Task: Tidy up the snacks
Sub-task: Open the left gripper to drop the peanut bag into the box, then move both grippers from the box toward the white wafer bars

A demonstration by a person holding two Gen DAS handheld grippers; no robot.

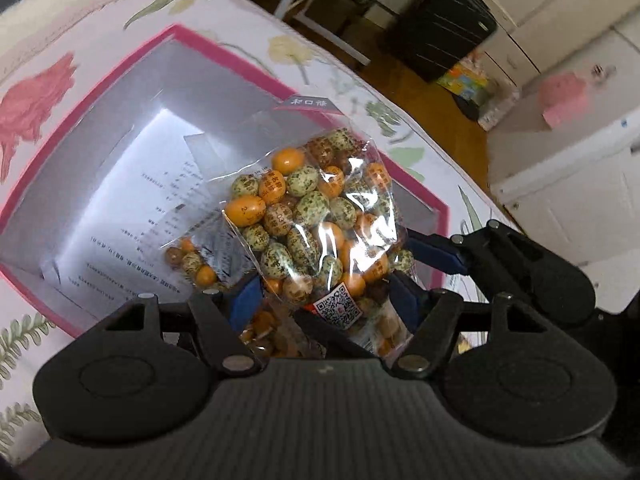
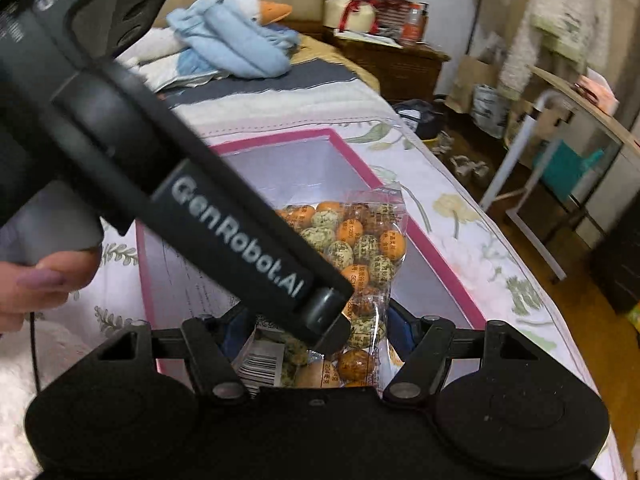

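Evidently both the left tongs [image 1: 324, 296] and right tongs [image 2: 316, 332] clamp one snack bag [image 1: 316, 216] (shared weight) above the pink box [image 1: 224, 52], ready for lowering inside.

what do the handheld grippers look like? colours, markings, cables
Both grippers, left and right, are matte black: two round discs, linkage bars with silver pivot pins, blue-padded fingers. The left one's black handle reads "GenRobot.AI" in white. A thin black cable hangs below it. No sleeve visible.
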